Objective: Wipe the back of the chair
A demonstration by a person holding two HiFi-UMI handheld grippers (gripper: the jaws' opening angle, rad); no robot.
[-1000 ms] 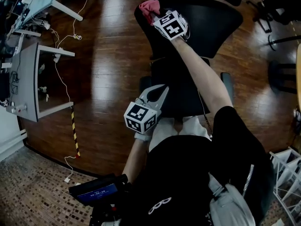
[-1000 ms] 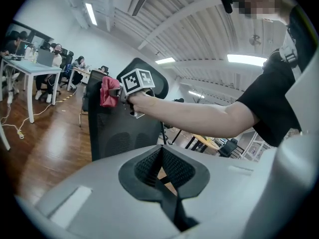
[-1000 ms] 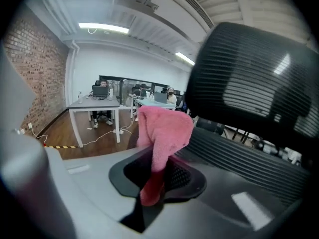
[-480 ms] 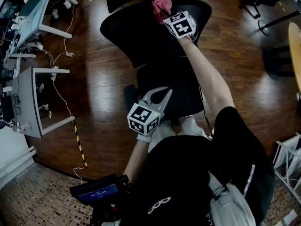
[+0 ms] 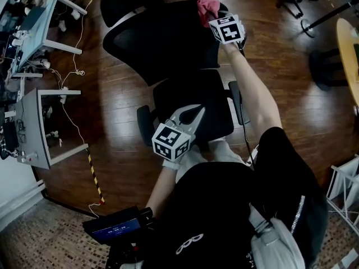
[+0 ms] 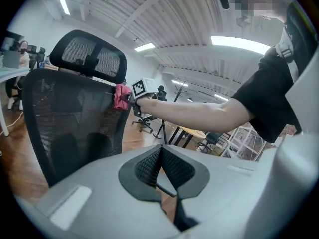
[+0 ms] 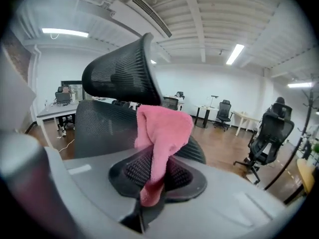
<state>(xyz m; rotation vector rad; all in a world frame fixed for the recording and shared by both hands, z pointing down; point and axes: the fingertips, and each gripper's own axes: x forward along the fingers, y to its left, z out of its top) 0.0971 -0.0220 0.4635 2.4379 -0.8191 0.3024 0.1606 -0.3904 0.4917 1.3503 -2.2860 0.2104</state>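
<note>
Pinching pink fluffy cloth (image 7: 162, 133) in right gripper (image 7: 152, 179) jaws, pressing it against black mesh chair back (image 5: 162, 43), upper centre of head view, for wiping. Holding left gripper (image 6: 160, 156) mid-frame, jaws together, empty, clear of stroke.

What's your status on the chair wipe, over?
Right claw shut on pink cloth, at edge of chair back. Left claw shut, empty, over seat. Nothing in the way.
</note>
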